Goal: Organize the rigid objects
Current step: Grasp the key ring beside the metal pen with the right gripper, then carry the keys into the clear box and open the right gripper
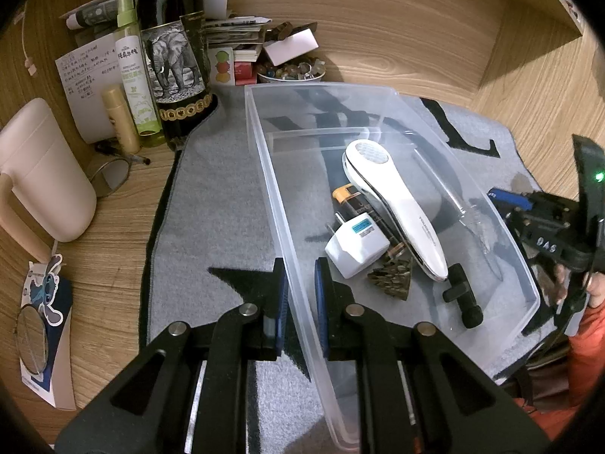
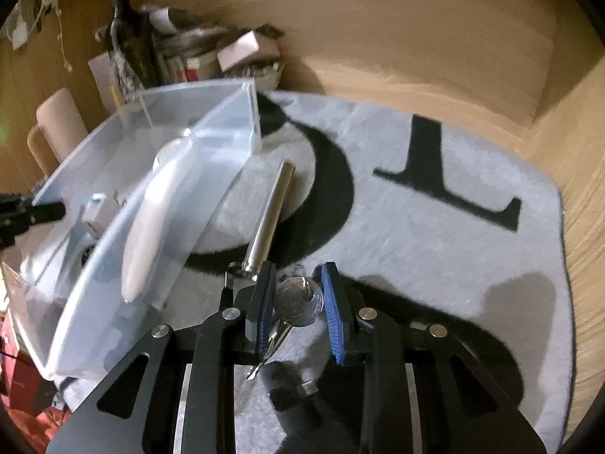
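Observation:
A clear plastic bin [image 1: 264,174] stands on a grey mat [image 1: 211,204]. In it lie a white handheld device [image 1: 393,204], a white plug adapter [image 1: 357,244], a battery [image 1: 349,200], a pine cone [image 1: 393,276] and a black knob part [image 1: 463,295]. My left gripper [image 1: 300,302] is shut on the bin's left wall. My right gripper [image 2: 298,302] holds keys [image 2: 298,302] between its fingers, beside the bin [image 2: 113,265]. A silver cylinder [image 2: 270,215] lies on the mat just ahead of it. The right gripper also shows in the left wrist view [image 1: 544,223].
A dark wine bottle [image 1: 172,49], spray bottle [image 1: 132,72], cream jug [image 1: 41,174], papers, a bowl of beads [image 1: 291,72] and small mirrors [image 1: 113,174] crowd the wooden desk left and behind. Wooden walls close the back and right.

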A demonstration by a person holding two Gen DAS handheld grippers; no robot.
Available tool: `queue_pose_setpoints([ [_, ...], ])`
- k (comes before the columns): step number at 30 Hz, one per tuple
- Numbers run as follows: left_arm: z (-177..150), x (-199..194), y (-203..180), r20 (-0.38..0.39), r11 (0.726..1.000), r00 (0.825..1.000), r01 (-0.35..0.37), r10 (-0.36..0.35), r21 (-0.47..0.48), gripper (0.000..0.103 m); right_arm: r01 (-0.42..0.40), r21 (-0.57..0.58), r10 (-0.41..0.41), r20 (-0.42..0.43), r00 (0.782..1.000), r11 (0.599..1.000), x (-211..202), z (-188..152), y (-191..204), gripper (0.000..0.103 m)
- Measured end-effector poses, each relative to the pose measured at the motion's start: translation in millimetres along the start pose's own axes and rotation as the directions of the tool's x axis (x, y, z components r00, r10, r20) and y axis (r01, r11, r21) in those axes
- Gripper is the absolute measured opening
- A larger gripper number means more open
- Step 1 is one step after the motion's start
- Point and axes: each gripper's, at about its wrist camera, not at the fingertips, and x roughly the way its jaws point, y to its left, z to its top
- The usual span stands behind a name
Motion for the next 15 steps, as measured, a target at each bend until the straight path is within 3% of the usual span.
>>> queue_pose_setpoints([
  [15, 0.1, 0.2, 0.8, 0.001, 1.000, 1.000, 0.001, -0.001, 0.001, 0.013, -0.008, -0.027, 0.013, 0.170, 0.985, 1.000, -48.3, 27.6, 7.8, 0.023],
])
